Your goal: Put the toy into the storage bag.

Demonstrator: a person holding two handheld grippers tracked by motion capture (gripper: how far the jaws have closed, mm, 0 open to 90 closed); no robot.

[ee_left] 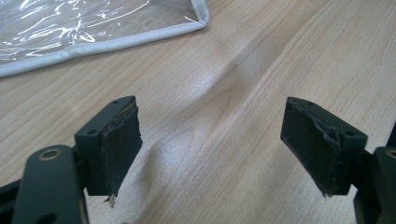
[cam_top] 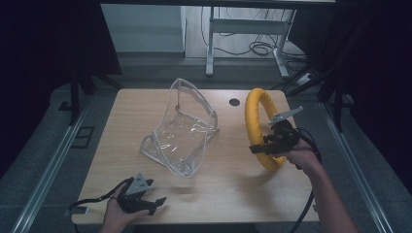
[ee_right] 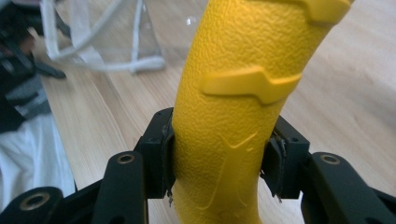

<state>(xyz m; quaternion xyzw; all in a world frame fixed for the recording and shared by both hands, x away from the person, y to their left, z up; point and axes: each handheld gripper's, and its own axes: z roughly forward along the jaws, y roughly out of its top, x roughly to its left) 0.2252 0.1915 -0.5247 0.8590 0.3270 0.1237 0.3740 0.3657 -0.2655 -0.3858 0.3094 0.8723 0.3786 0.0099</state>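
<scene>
**Yellow ring pinched in the right tongs**

Yellow ring (cam_top: 256,127) stands on edge at center right of the high view, right tongs (cam_top: 258,148) clamped on its lower rim. Left tongs (cam_top: 156,202) sit at lower left on the counter (cam_top: 228,184), jaws spread, holding nothing. Clear plastic pouch (cam_top: 182,131) stands mid-frame, apart from both.

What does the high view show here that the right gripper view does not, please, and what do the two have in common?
High view alone: the whole yellow ring standing on edge, raised by the right tongs; the clear pouch's full outline; the left tongs resting open near the table's front edge.

Right gripper view alone: the ring's pebbled skin and raised ribs, and both pads pressed against its sides.

Shared: the ring in the right tongs' grip, the pouch's white-trimmed edge, the wooden tabletop.
</scene>
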